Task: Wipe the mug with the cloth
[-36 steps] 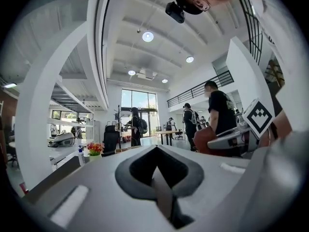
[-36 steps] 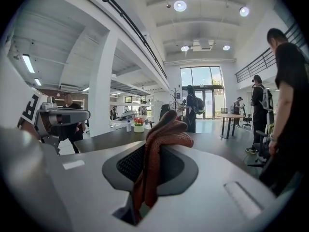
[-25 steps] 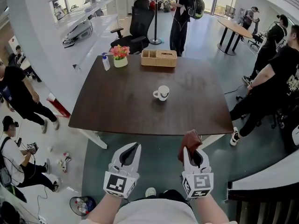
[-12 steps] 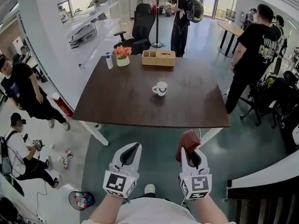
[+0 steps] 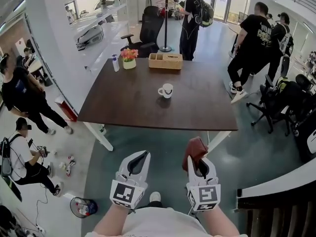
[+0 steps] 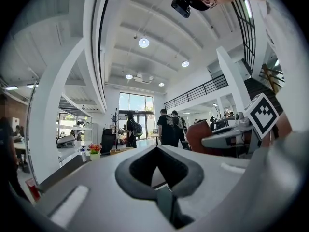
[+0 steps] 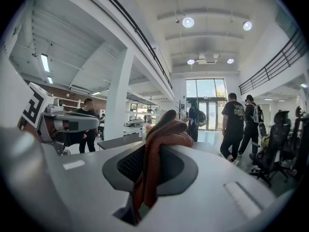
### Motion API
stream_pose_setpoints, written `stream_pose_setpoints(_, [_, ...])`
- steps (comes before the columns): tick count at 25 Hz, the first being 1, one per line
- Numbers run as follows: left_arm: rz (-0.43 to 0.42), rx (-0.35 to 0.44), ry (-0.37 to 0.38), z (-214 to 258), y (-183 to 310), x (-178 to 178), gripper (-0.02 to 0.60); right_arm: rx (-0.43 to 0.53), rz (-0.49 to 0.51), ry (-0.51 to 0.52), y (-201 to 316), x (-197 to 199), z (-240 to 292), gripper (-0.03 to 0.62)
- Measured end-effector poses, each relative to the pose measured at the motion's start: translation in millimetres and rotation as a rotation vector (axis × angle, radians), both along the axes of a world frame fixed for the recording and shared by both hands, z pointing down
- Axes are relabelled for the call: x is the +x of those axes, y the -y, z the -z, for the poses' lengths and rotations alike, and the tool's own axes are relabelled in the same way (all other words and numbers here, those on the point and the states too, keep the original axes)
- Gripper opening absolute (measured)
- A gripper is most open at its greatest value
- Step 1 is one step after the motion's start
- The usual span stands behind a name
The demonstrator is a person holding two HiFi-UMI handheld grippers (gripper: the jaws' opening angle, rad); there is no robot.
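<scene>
The white mug (image 5: 166, 90) stands upright near the middle of the dark table (image 5: 123, 105), touched by neither gripper. A wicker basket (image 5: 165, 61) sits at its 12 o'clock by the far edge, and a flower pot (image 5: 129, 59) and a spray bottle (image 5: 115, 63) at about 11. Well short of the table, at the mug's 6 o'clock, the right gripper (image 5: 198, 166) is clamped on the reddish-brown cloth (image 5: 195, 148), which bunches above its jaws. At its 9 o'clock, the left gripper (image 5: 137, 165) has its jaws together, holding nothing.

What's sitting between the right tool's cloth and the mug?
Nothing visible. The right tool, shut on the cloth, is short of the table's near edge; only bare tabletop lies between that edge and the mug. The basket and flower pot stand at the far edge, behind it.
</scene>
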State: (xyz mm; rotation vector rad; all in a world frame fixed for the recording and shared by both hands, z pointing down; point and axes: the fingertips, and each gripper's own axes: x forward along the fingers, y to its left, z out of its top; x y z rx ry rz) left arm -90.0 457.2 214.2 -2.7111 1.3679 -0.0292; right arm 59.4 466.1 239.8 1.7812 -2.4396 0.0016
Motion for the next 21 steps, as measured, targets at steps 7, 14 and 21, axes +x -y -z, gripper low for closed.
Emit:
stream_pose_setpoints(7, [-0.004,-0.003,-0.002,3.6,-5.7,1.5,0.0,-0.003,0.005,0.002,-8.2,2.1,3.6,0.078])
stream_pose_setpoints(14, [-0.001,-0.018,-0.001,1.3,-3.4,-2.6,0.0,-0.009,0.01,0.001,-8.2,-0.2,0.8,0.078])
stream_pose_setpoints(21, [-0.003,-0.018,0.004,-5.1,-4.4,-4.7,0.0,-0.001,0.01,-0.003,-7.9,-1.2,-2.1,0.078])
